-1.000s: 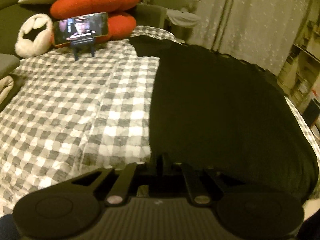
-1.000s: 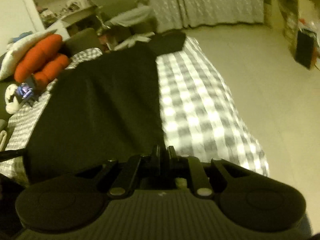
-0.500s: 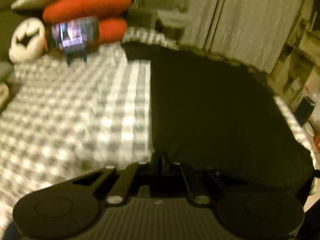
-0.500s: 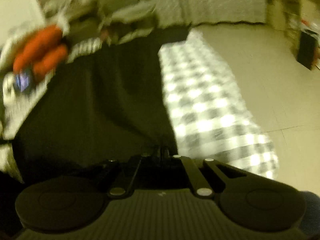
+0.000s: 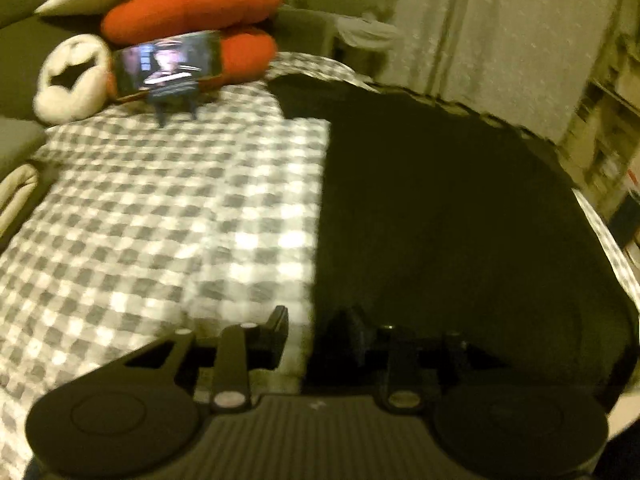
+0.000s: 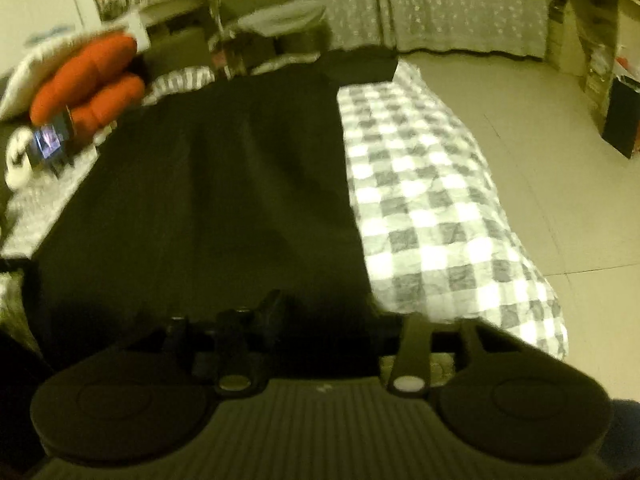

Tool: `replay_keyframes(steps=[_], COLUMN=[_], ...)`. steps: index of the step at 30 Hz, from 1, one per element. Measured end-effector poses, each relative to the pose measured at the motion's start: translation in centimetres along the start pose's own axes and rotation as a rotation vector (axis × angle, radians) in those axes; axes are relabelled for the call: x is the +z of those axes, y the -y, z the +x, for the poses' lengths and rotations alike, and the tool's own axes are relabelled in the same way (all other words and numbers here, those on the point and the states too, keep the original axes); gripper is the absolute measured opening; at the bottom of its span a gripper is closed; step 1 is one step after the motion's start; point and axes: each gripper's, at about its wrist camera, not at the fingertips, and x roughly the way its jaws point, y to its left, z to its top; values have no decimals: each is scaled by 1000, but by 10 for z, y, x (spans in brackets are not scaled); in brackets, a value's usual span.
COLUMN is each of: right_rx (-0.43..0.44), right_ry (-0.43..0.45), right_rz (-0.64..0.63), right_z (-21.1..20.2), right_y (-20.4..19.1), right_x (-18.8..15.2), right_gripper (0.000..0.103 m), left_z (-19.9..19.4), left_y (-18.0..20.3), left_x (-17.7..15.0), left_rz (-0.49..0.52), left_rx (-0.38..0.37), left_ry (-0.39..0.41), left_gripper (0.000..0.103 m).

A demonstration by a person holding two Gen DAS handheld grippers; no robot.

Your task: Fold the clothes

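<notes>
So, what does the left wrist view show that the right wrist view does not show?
Only the left wrist view shows the phone screen from the front and the folded beige cloth at the bed's edge. Only the right wrist view shows the bare floor and a dark box. Both show the black garment spread flat on the checkered blanket, the red cushions, and an open gripper: left gripper, right gripper.

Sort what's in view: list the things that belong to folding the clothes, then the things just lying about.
Belongs to the job:
black garment, spread flat on the bed
left gripper, open at its near edge
right gripper, open at its near edge
checkered bedspread, the work surface

Just lying about:
phone on a stand, screen lit
red cushions
white fluffy earmuffs
</notes>
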Motion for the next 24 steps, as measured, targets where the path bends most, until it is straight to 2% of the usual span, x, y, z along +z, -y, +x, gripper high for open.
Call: replay_keyframes(steps=[1, 10, 12, 14, 20, 24], right_rx=[-16, -67, -56, -47, -42, -19], right_ry=[-14, 90, 96, 108, 179, 227], right_rz=[-8, 28, 34, 50, 32, 13], right_z=[5, -27, -30, -33, -50, -67], right_y=[-2, 8, 10, 13, 3, 0], right_x=[2, 19, 26, 34, 59, 72], right_gripper=[0, 0, 3, 11, 11, 11], left_z=[-3, -9, -7, -7, -10, -26], left_y=[-4, -18, -17, -15, -10, -9], left_x=[2, 38, 47, 55, 68, 75], left_rz=[-12, -96, -120, -130, -162, -169], left_rx=[9, 11, 1, -6, -31, -42], left_ry=[9, 75, 86, 98, 109, 140], left_gripper=[29, 29, 29, 29, 29, 29])
